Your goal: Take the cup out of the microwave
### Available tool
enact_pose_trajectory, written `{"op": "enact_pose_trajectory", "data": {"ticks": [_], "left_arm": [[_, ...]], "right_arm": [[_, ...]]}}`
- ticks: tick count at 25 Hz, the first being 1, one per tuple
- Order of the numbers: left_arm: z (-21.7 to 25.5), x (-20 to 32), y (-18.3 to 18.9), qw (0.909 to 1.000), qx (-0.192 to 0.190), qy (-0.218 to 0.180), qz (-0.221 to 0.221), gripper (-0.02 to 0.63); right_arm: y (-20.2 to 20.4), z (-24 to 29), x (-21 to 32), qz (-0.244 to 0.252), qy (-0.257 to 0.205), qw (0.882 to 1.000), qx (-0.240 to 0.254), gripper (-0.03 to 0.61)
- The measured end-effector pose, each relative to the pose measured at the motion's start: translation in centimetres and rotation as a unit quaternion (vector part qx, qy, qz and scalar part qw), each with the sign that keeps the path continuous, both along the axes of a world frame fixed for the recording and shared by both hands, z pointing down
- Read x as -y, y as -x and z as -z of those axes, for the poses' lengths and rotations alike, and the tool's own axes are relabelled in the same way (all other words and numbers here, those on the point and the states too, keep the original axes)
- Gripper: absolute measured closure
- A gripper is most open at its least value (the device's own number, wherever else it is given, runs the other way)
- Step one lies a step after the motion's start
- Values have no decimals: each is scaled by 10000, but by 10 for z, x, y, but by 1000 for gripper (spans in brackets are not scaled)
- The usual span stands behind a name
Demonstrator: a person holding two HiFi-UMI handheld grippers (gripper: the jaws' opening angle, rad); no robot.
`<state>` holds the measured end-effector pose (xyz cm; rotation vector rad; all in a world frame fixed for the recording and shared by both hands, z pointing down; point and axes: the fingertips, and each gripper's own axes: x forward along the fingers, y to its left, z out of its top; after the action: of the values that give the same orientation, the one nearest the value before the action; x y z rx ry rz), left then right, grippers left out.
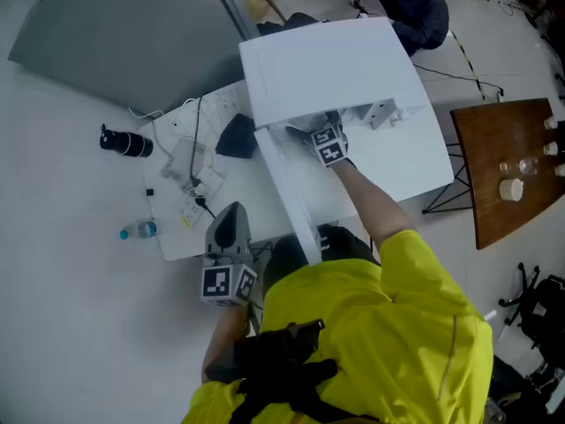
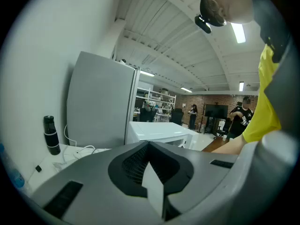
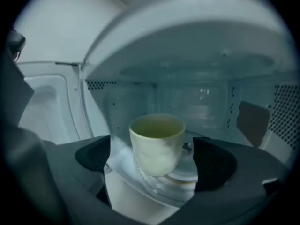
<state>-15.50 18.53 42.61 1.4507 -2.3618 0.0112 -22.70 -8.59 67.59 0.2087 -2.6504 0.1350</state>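
Note:
A pale yellow-green cup (image 3: 157,143) stands on the glass turntable (image 3: 187,175) inside the white microwave (image 1: 353,69), whose door (image 1: 296,203) hangs open toward me. My right gripper (image 3: 154,165) reaches into the cavity. It is open wide, with its dark pads (image 3: 93,153) on either side of the cup and gaps showing between pads and cup. In the head view the right gripper (image 1: 329,145) sits at the oven mouth. My left gripper (image 1: 228,253) hovers off the table's front edge, away from the microwave. In its own view the left gripper (image 2: 151,172) is shut on nothing.
On the white table (image 1: 181,241) left of the microwave lie cables and a power strip (image 1: 192,179), a black bottle (image 1: 125,142), a small water bottle (image 1: 139,230) and a dark object (image 1: 236,137). A grey panel (image 1: 124,34) stands behind. A wooden table (image 1: 508,170) is at right.

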Motion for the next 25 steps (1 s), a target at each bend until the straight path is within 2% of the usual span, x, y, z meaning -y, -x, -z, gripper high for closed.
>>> {"op": "enact_pose_trajectory", "data": {"ticks": [4,7,10,11,12,16,20,23,25], "left_arm": [[-6,41,19,9998,-47,-146,-101,617],[-16,56,16,9994,-164,114,-288,617],[-21,65,10,9989,-247,191,-345,617],[-24,66,8,9986,-302,226,-363,617],[-27,67,6,9983,-332,254,-395,617],[-33,70,-1,9975,-358,352,-494,617],[-22,80,1,9983,-287,120,-493,617],[-15,96,-7,9981,-265,-41,-560,617],[-13,114,-23,9964,-211,-79,-815,617]], "right_arm": [[31,-8,14,176,-312,9994,43,18],[43,-15,18,94,-249,9996,36,20],[47,-19,20,-8,-278,9996,-6,22],[48,-19,23,-70,-334,9994,-30,56],[48,-19,26,-121,-377,9992,-36,118],[41,-11,26,-62,-359,9993,60,124],[-11,4,2,-5,-128,9997,218,124],[-80,8,-25,-24,91,9996,264,124],[-138,3,-29,-232,236,9993,180,124]]}}
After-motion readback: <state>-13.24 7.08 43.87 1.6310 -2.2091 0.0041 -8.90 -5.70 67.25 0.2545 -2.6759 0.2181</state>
